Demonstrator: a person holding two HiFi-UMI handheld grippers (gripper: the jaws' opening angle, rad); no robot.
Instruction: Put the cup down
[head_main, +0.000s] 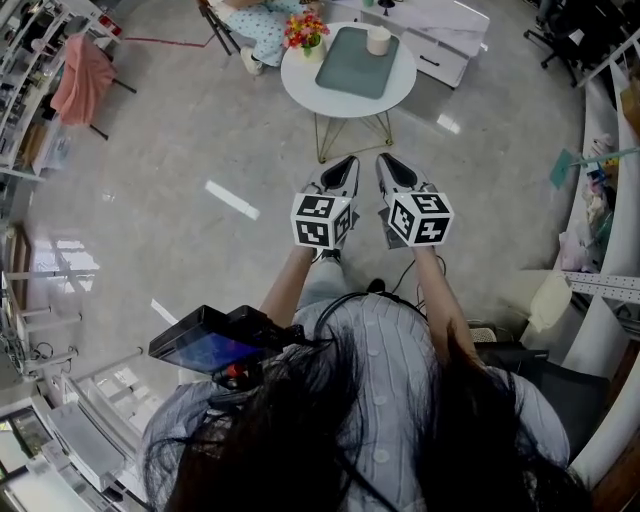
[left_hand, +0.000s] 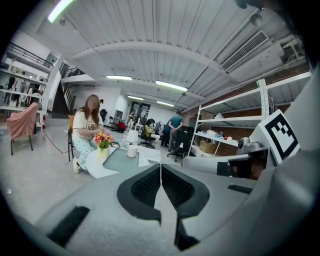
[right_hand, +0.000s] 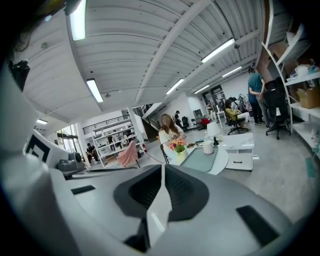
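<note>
Both closed, empty: left gripper, right gripper. Ahead, round table: cup on green tray, flowers beside.

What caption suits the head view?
Left gripper and right gripper, both shut, face a round table bearing a cup.

Ahead of you stands the table with a tray on it. The cup sits at the tray's far right corner, and the flowers stand left of the tray. A person sits behind the table, to its left. Your left gripper and right gripper are side by side, well short of the table.
</note>
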